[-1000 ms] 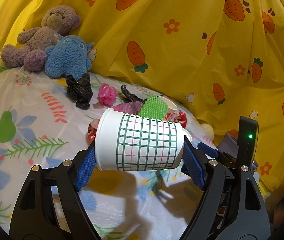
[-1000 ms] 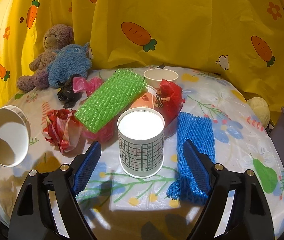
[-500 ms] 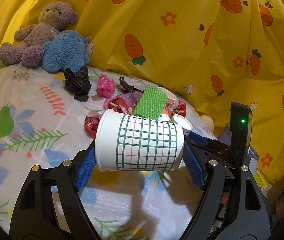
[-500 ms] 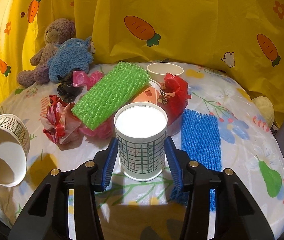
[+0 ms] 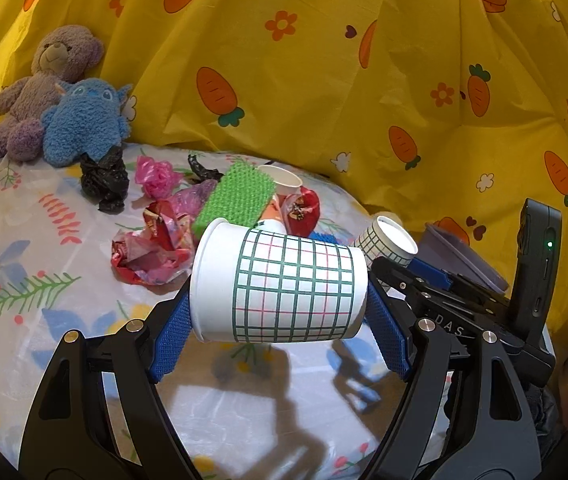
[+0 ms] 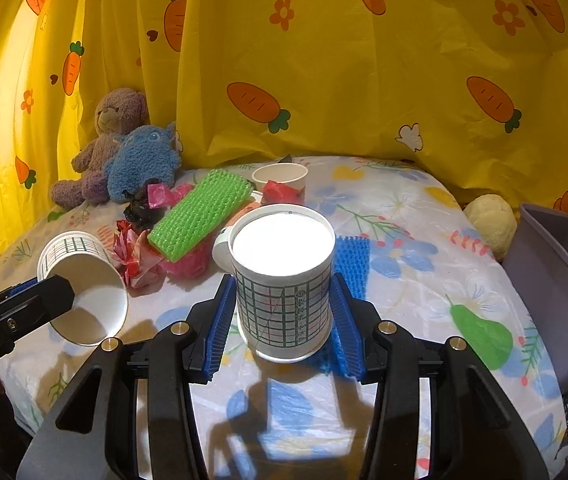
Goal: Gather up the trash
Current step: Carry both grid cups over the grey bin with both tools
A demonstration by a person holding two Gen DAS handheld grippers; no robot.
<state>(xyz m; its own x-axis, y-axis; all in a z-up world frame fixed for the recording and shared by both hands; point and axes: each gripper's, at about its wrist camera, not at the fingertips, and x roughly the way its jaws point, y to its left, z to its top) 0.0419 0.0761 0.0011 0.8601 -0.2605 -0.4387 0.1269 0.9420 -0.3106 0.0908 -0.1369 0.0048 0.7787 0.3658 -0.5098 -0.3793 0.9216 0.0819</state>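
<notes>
My left gripper (image 5: 280,322) is shut on a white paper cup with a green grid (image 5: 280,290), held sideways above the table; this cup also shows in the right wrist view (image 6: 84,284). My right gripper (image 6: 282,314) is shut on a second grid cup (image 6: 284,280), held upright and lifted off the table; it also shows in the left wrist view (image 5: 385,242). On the table lie a green foam net (image 6: 200,212), a blue foam net (image 6: 351,260), red crumpled wrappers (image 6: 134,254), a pink bag (image 5: 156,176), a black bag (image 5: 104,182) and a plain paper cup (image 6: 282,176).
A grey bin (image 6: 559,276) stands at the table's right edge. A brown teddy bear (image 6: 102,142) and a blue plush toy (image 6: 142,162) sit at the back left. A yellow carrot-print curtain (image 6: 323,60) hangs behind. A beige ball (image 6: 489,218) lies by the bin.
My right gripper closed on the upright grid cup and lifted it. My left gripper, still holding its cup, moved right, toward the right gripper.
</notes>
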